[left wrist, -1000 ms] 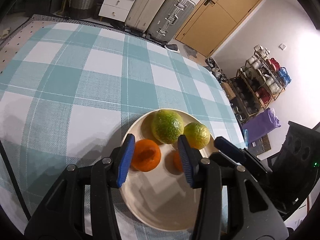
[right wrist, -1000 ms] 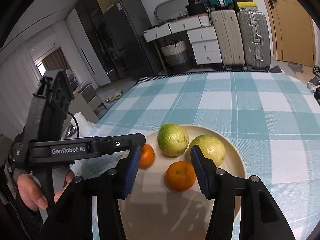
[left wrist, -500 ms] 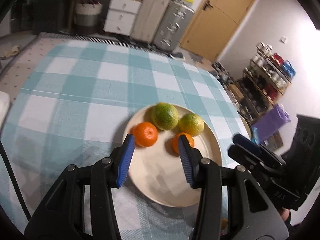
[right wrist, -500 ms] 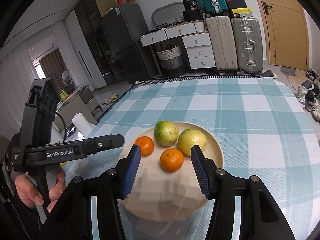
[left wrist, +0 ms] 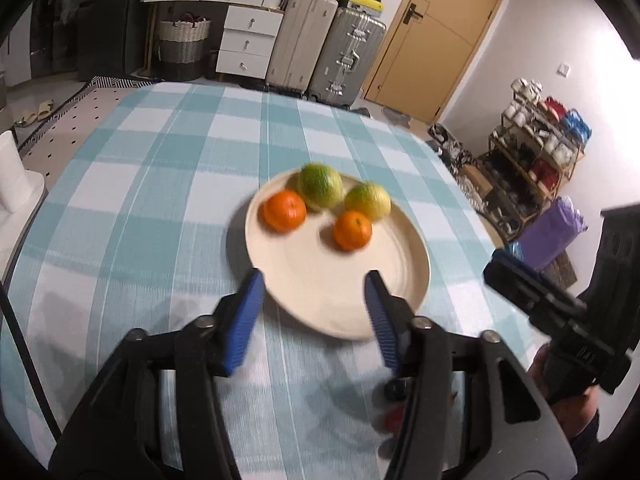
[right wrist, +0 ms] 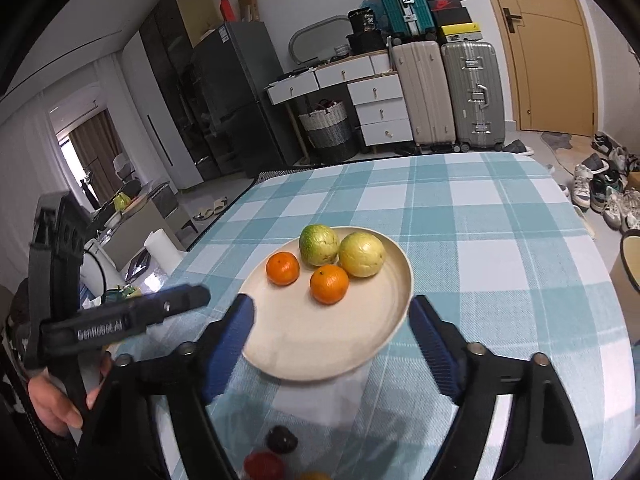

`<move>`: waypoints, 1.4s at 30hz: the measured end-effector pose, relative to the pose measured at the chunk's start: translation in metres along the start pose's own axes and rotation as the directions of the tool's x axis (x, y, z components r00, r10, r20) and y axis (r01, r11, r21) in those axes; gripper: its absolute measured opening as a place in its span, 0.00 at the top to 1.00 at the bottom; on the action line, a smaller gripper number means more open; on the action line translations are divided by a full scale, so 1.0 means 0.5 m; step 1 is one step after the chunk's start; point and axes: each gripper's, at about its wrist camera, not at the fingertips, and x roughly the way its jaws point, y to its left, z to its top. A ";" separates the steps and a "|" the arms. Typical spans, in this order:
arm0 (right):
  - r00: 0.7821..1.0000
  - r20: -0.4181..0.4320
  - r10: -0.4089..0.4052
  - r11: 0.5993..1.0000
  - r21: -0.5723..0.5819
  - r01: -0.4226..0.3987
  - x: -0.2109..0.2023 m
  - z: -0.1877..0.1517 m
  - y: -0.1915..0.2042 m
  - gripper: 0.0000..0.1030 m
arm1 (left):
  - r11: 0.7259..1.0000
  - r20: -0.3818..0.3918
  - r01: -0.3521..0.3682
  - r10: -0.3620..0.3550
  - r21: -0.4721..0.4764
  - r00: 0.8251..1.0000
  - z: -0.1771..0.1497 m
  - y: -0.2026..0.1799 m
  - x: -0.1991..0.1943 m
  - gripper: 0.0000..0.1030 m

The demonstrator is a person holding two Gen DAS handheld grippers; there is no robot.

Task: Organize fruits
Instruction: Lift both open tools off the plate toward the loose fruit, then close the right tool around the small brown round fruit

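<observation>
On the desk: a teal-and-white checked tablecloth point(right wrist: 480, 216) covers the desk, and a cream plate point(right wrist: 320, 344) sits at its middle.
Plate contents: two oranges and two green-yellow fruits, grouped at the far half of the plate.
Left orange point(right wrist: 283, 268): just beside the greener fruit point(right wrist: 319, 245), on its left.
Near orange point(right wrist: 329, 283): in front of both green fruits, close against the yellower fruit point(right wrist: 362, 254).
Left gripper point(left wrist: 314, 312): blue fingers spread wide and holding nothing, poised over the near rim of the plate point(left wrist: 416, 248).
Right gripper point(right wrist: 330, 338): fingers wide apart and bare, flanking the near part of the plate.
Near desk edge: a dark fruit point(right wrist: 282, 439) and a red fruit point(right wrist: 264, 465) lie on the cloth, apart from the plate.
</observation>
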 end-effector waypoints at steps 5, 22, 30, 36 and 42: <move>1.000 0.014 0.009 1.000 0.003 -0.009 -0.027 -0.030 0.005 0.06 | 0.998 -0.003 -0.020 0.021 0.062 1.000 -0.041 -0.021 -0.016 0.30; 1.000 0.019 0.017 0.999 0.030 -0.018 -0.073 -0.084 -0.011 0.00 | 0.984 -0.130 0.035 -0.012 0.176 0.992 -0.155 -0.071 -0.015 0.01; 0.999 -0.017 0.039 0.999 0.033 -0.038 -0.084 -0.113 -0.011 0.00 | 0.986 -0.162 0.039 -0.013 0.159 0.987 -0.182 -0.062 -0.018 0.01; 0.989 -0.088 0.116 0.992 0.056 -0.111 -0.089 -0.158 0.001 0.00 | 0.989 -0.179 0.018 0.009 0.147 0.984 -0.207 -0.050 -0.017 0.01; 0.981 -0.136 0.136 0.989 0.080 -0.126 -0.097 -0.201 0.011 0.00 | 0.994 -0.175 0.000 0.019 0.107 0.984 -0.214 -0.028 -0.024 0.01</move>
